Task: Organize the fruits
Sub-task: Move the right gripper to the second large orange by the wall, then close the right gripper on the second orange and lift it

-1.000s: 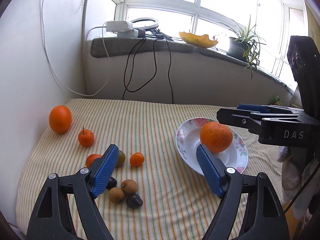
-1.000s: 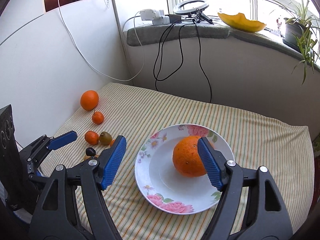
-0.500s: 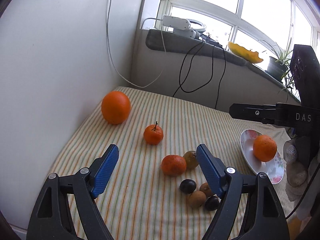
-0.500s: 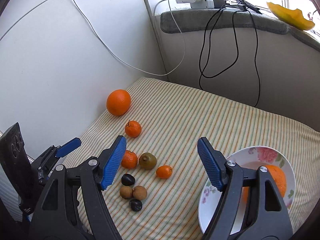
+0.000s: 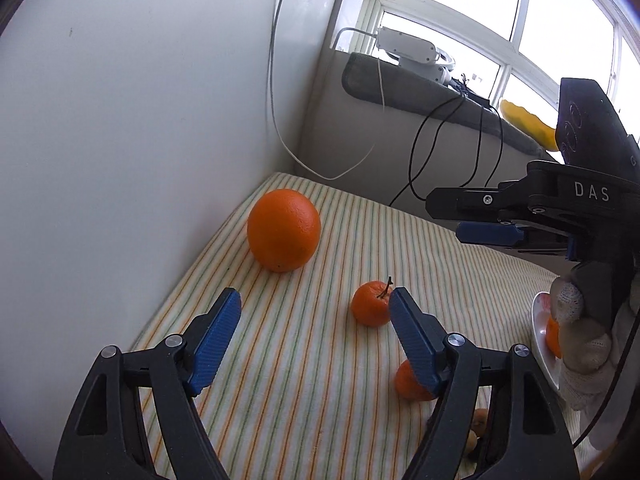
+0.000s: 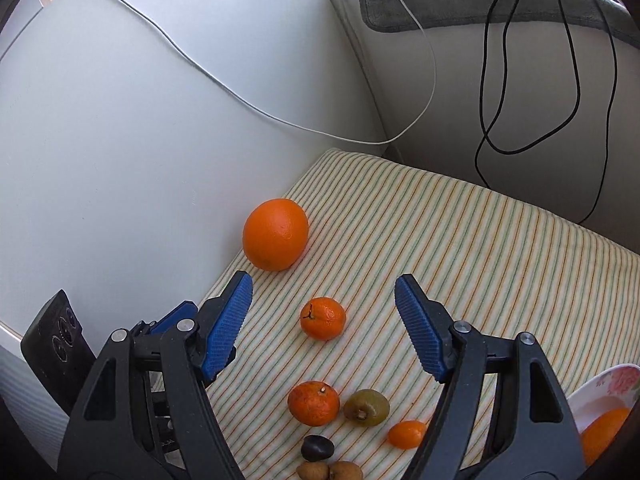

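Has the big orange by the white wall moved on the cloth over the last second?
No. The big orange sits at the striped cloth's edge by the white wall, as before; only the cameras swung toward it.

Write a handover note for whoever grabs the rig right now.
Left gripper: open, empty, aimed at the big orange by the wall.
Right gripper: open, empty, above the stemmed mandarin.
Done: one orange on the plate.
Left on the cloth: big orange, two mandarins, kiwi, kumquat, small dark and brown fruits at the near edge.
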Tool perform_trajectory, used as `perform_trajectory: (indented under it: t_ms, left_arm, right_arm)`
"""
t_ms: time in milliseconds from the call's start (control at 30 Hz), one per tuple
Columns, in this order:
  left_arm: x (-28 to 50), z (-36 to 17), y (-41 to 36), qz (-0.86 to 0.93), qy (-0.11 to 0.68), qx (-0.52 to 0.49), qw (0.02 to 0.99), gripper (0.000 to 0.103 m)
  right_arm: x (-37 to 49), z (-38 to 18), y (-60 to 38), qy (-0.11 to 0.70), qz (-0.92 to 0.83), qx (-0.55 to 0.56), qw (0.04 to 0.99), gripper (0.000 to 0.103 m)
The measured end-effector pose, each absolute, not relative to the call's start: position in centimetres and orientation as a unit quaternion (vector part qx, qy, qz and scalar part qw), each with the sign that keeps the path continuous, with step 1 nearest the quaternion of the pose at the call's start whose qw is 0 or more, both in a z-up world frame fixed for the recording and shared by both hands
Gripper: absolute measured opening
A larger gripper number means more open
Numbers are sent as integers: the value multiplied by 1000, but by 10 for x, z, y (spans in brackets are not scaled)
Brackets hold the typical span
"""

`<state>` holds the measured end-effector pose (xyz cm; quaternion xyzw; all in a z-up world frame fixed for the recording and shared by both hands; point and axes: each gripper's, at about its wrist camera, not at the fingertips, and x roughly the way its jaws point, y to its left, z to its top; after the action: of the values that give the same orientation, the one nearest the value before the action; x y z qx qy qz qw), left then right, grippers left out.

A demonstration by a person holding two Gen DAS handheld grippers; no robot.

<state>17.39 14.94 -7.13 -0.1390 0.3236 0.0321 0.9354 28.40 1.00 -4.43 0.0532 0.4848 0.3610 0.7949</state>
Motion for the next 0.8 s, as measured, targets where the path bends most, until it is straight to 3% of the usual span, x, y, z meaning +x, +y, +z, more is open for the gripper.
perform_trajectory:
  t_ms: [600,800]
  left_arm:
    - [199,-90,171,28,344,-152,926,70]
    - [205,-94,177,30,349,-158,923,64]
  right_arm:
    - [334,-90,80,541,377,97,745,76]
    - [348,-107,97,559,377,122,728,76]
